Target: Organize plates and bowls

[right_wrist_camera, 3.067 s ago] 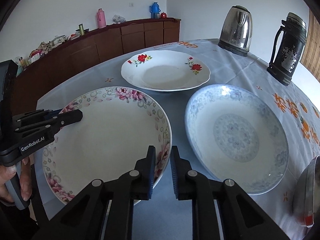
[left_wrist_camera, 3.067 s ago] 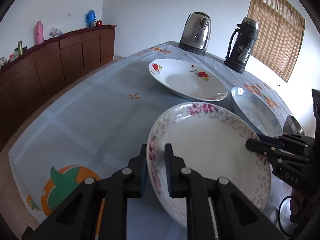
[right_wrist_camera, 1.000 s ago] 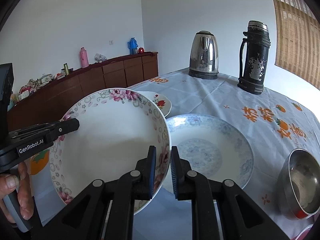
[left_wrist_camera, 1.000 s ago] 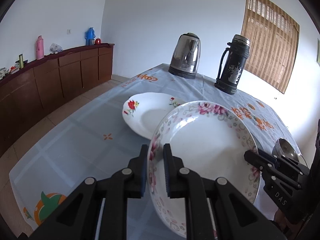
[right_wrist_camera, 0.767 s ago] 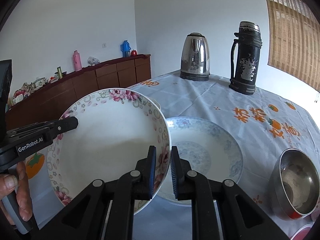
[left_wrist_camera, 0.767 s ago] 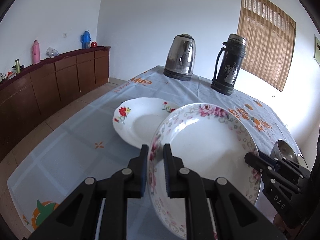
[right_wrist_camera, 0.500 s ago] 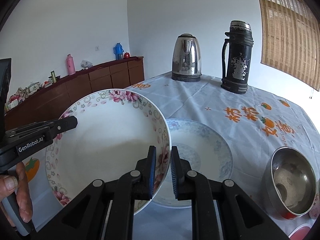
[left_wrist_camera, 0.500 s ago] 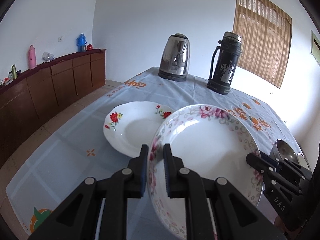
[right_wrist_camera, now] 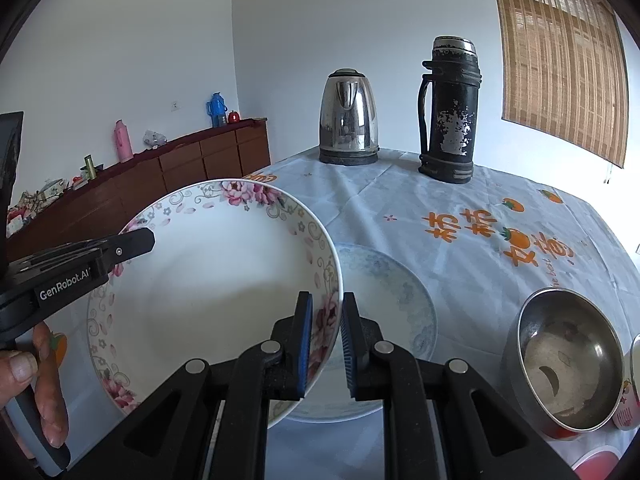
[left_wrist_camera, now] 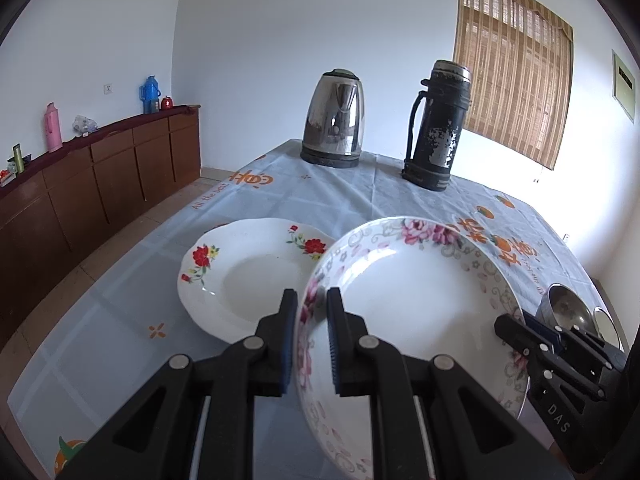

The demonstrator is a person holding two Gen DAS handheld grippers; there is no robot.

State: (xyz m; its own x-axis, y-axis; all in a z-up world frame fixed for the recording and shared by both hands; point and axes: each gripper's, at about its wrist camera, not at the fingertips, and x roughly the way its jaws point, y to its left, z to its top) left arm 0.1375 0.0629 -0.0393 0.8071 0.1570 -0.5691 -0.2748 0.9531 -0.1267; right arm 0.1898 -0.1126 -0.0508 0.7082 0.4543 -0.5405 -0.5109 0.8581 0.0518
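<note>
A pink-flowered plate (left_wrist_camera: 416, 300) is held tilted above the table (left_wrist_camera: 340, 196), gripped at opposite rims: the left gripper (left_wrist_camera: 311, 334) is closed on its left edge and the right gripper (right_wrist_camera: 325, 338) on its right edge, the fingers (right_wrist_camera: 304, 332) pressed against the rim. A red-flowered plate (left_wrist_camera: 240, 276) is seen lying on the table beyond the left edge, and a blue-patterned plate (right_wrist_camera: 394, 300) beneath the right one. A steel bowl (right_wrist_camera: 568, 360) is set nearby.
</note>
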